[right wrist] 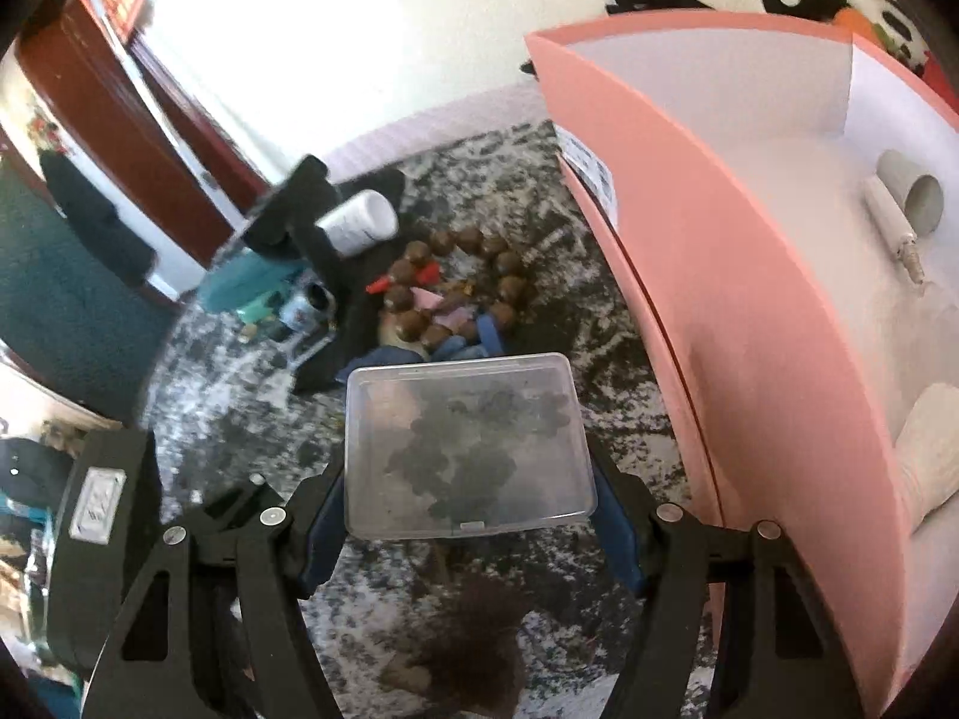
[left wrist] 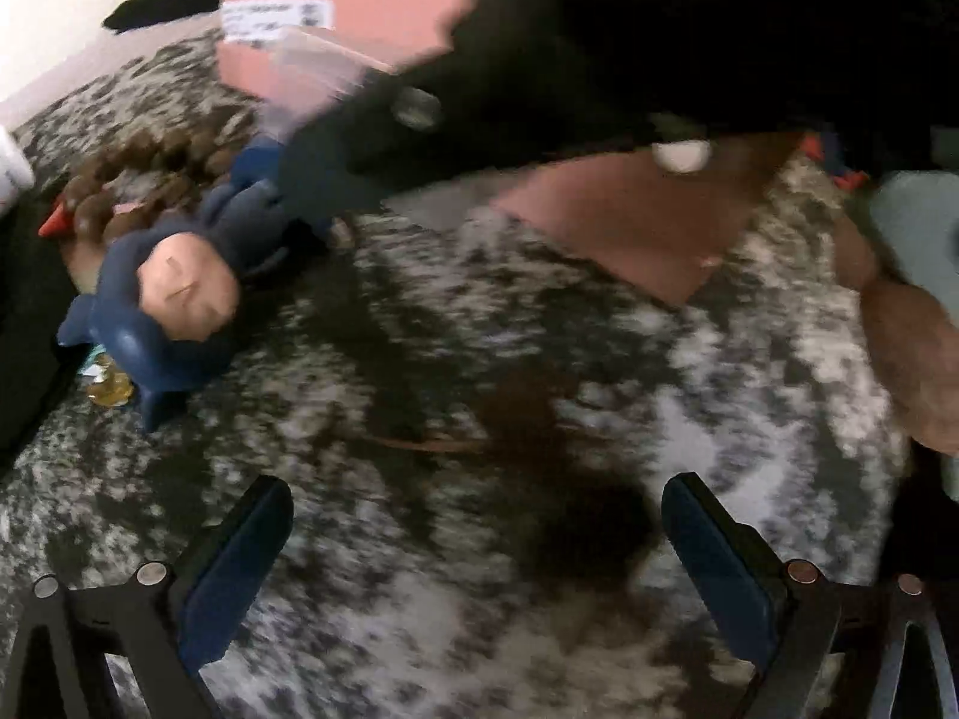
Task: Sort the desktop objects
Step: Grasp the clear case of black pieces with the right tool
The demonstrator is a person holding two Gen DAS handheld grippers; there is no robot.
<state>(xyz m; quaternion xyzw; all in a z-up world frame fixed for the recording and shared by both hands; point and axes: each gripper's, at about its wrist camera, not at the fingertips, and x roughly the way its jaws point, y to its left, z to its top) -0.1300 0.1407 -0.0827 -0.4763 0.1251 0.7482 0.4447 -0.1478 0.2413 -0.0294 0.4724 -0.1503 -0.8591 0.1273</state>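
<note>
My right gripper point(right wrist: 470, 479) is shut on a clear plastic box point(right wrist: 467, 443) and holds it above the speckled tabletop point(right wrist: 252, 419), just left of the pink storage box point(right wrist: 689, 311). My left gripper point(left wrist: 473, 539) is open and empty over the tabletop point(left wrist: 419, 359). A blue doll with a peach face point(left wrist: 180, 293) lies at the left beside a brown bead string point(left wrist: 144, 174); both also show in the right wrist view, the beads point(right wrist: 461, 287) beyond the clear box. The right gripper's black body point(left wrist: 599, 60) fills the upper left wrist view.
The pink box holds a grey tube point(right wrist: 911, 198), a white stick and a white roll point(right wrist: 923, 455). A white bottle point(right wrist: 359, 218), a black cloth and small red pieces point(right wrist: 377, 286) lie at the back left. A dark brown tuft point(right wrist: 473, 647) lies below the right gripper.
</note>
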